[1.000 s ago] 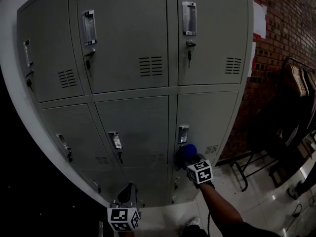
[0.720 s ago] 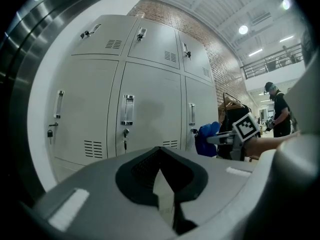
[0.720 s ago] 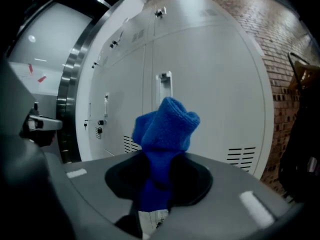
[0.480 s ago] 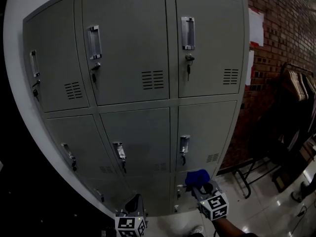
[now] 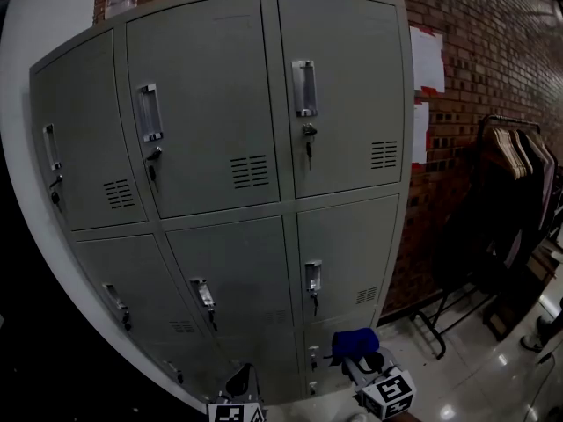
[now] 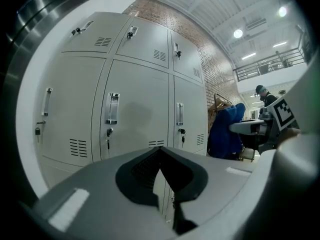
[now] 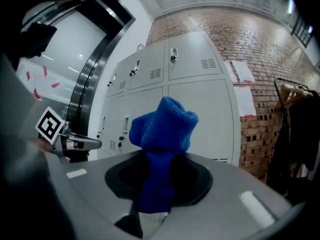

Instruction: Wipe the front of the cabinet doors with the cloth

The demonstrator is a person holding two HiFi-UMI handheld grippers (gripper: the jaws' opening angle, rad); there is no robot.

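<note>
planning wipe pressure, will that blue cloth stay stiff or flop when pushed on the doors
Probably floppy: the blue cloth bunches in soft folds above the right tool, shut on it. Likely light: the bunch stands up unsupported. Its fuzzy knit should drag, not slip.

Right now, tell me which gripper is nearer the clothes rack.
Right. The right gripper, holding the cloth, sits left of the rack; the left gripper is farther left.
</note>
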